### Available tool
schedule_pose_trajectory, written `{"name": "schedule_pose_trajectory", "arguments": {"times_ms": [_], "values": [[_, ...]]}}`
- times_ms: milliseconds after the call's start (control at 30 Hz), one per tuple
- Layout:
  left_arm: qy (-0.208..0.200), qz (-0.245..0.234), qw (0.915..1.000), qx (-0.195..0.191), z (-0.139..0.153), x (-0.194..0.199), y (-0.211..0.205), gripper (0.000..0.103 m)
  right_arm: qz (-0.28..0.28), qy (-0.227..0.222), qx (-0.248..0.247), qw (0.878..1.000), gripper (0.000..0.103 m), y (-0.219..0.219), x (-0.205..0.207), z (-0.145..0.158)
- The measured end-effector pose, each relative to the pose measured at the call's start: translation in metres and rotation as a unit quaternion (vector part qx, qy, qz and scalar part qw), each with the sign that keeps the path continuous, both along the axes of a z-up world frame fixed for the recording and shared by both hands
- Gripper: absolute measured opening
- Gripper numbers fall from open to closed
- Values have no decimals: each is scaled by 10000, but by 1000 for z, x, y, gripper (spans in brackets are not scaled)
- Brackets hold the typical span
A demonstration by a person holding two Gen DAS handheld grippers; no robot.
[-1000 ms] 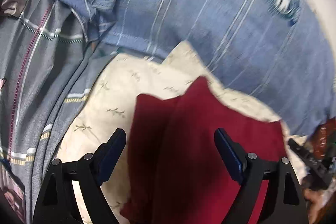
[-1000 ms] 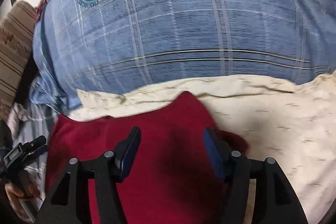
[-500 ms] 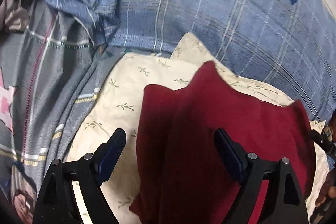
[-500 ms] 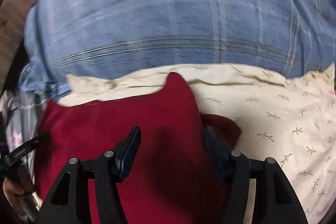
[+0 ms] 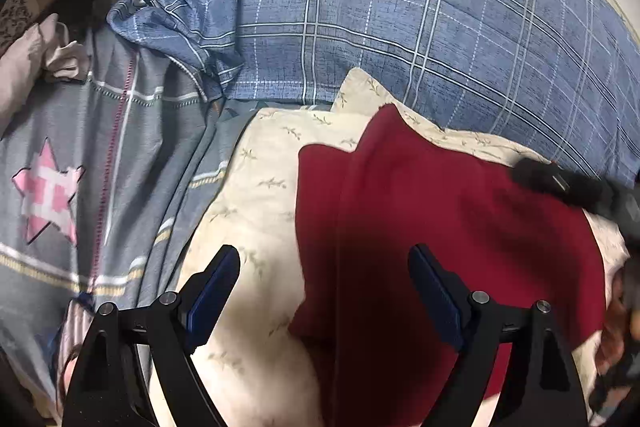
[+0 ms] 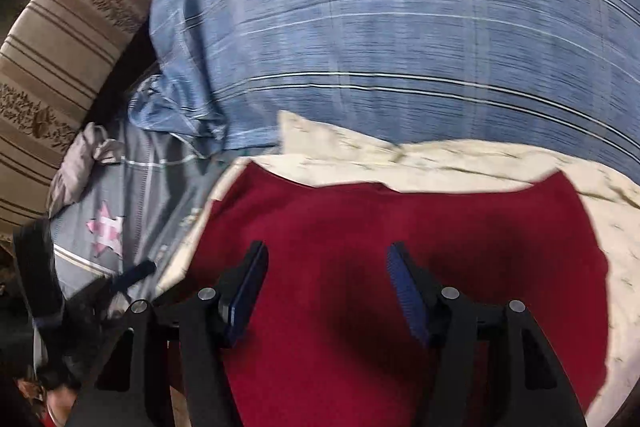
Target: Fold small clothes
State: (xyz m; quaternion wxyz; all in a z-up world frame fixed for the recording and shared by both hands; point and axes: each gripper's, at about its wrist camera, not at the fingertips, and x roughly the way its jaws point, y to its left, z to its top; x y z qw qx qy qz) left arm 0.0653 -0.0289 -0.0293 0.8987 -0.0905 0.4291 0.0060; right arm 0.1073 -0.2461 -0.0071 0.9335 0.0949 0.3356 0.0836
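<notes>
A dark red garment [image 5: 440, 247] lies folded on a cream leaf-print pillow [image 5: 256, 195]; it also fills the lower middle of the right wrist view [image 6: 400, 247]. My left gripper [image 5: 324, 267] is open and empty, hovering over the garment's left edge. My right gripper [image 6: 326, 261] is open and empty above the garment's middle. In the left wrist view the right gripper's black tip [image 5: 560, 183] shows over the garment's far right corner. In the right wrist view the left gripper [image 6: 100, 291] shows blurred at the lower left.
A blue plaid pillow with a round green badge [image 5: 400, 7] lies behind the cream pillow [image 6: 440, 163]. A grey bedsheet with a pink star [image 5: 48, 191] spreads to the left. A brown striped cushion [image 6: 60, 47] stands at the far left.
Both cameras have pulled back and swung left, so more of the red garment and the grey sheet shows. The garment lies the same. Both grippers stay open.
</notes>
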Motion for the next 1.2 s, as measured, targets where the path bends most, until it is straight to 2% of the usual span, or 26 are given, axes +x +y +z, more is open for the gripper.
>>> {"name": "schedule_pose_trajectory", "arguments": {"times_ms": [167,300,367,400,467,633,767,800,867,900,933,967,1067,1133,1200], "values": [[124,41,9999,-110,-11,-24,12,87,403,128,224,9989,66,35,30,2],[392,98,9987,-305,-26,-20,19,85,561,380,89,9977,65,69,64,-12],[393,80,9987,-323,-25,-16,20,85,631,501,1,9967,64,85,76,-22],[354,97,9989,-294,-24,-16,21,85,656,562,-89,9962,60,91,81,-27],[355,108,9989,-287,-24,-14,21,85,602,653,-529,9946,14,104,92,-38],[471,194,9978,-429,-30,-6,21,86,812,402,-303,9954,8,113,97,-35],[501,204,9974,-483,-33,-4,22,86,813,825,-508,9920,7,125,117,-62],[512,219,9971,-523,-34,-3,24,86,813,798,-522,9921,7,126,116,-63],[529,261,9964,-616,-34,-4,28,86,808,665,-187,9943,18,117,104,-52],[524,274,9963,-627,-34,-4,29,86,797,665,14,9946,28,112,99,-46],[524,277,9963,-628,-34,-5,29,86,805,704,221,9940,56,107,91,-39],[521,274,9963,-628,-33,-5,29,86,799,730,262,9938,75,105,86,-35],[498,275,9963,-640,-33,-8,30,86,857,708,-189,9936,82,112,72,-25],[502,254,9964,-637,-33,-11,29,86,897,917,-740,9890,83,128,74,-31],[494,228,9966,-619,-33,-12,27,86,903,1017,-1044,9852,86,139,78,-41]]}}
